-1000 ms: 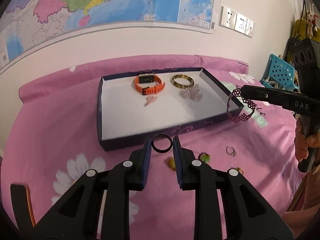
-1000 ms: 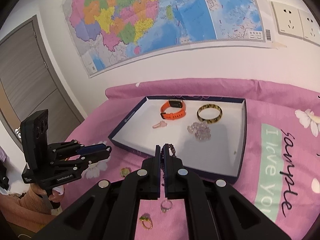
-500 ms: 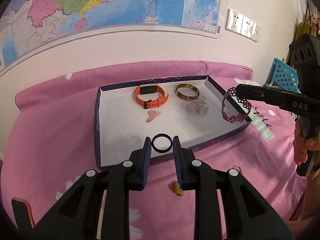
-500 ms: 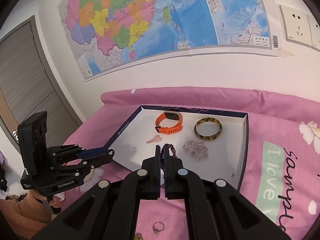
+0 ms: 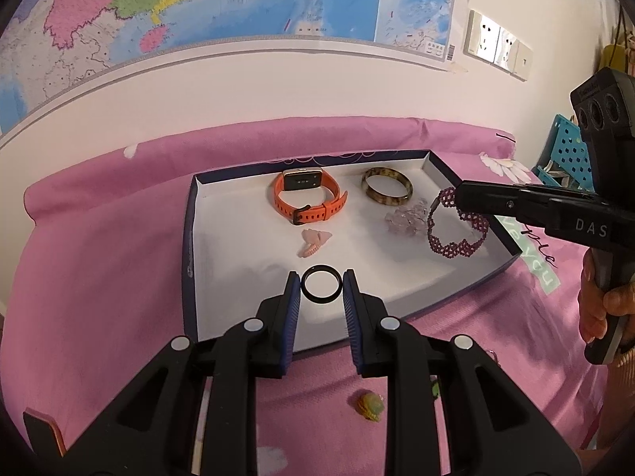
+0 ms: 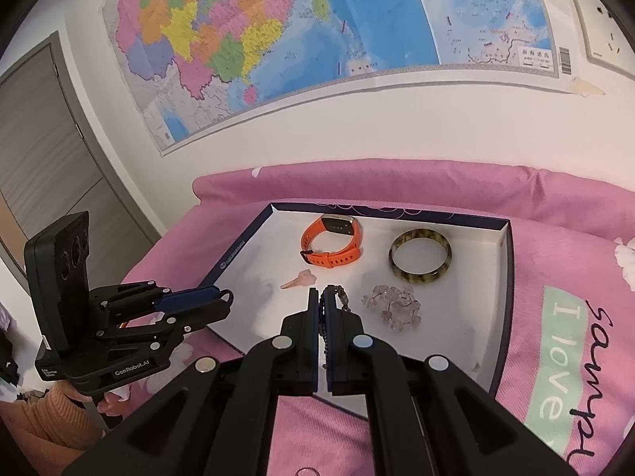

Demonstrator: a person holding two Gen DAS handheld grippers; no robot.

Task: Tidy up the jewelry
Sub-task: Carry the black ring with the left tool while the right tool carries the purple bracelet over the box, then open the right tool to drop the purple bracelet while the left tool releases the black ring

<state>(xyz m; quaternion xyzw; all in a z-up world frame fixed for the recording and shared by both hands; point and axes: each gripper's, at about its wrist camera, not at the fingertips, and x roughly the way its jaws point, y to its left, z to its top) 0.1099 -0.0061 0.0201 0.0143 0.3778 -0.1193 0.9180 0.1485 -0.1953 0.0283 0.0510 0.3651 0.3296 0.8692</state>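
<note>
Presently we record the following. Our left claw [image 5: 321,291] is closed on a black ring [image 5: 321,289], the ring pinched edge to edge between the blue pads [image 5: 293,301] and held over the near part of the tray [image 5: 189,238]. Our right claw [image 6: 320,297] is clamped nearly flat on a maroon beaded bracelet [image 5: 456,230], which hangs from the tips above the tray's right side, just beside a cluster of pale crystal beads [image 5: 405,220]. Lying in the tray: an orange watch [image 5: 307,196] and a tortoiseshell bangle [image 5: 387,191] along the far wall, and a small pink hair clip [image 5: 314,242] nearer the middle. The tray sits on a pink floral cloth [image 5: 99,261]; whether it covers a bed or a bench we cannot tell. On the cloth below our left claw lies a small yellow-green trinket [image 5: 369,406]. A wall map [image 6: 317,39] hangs behind.
</note>
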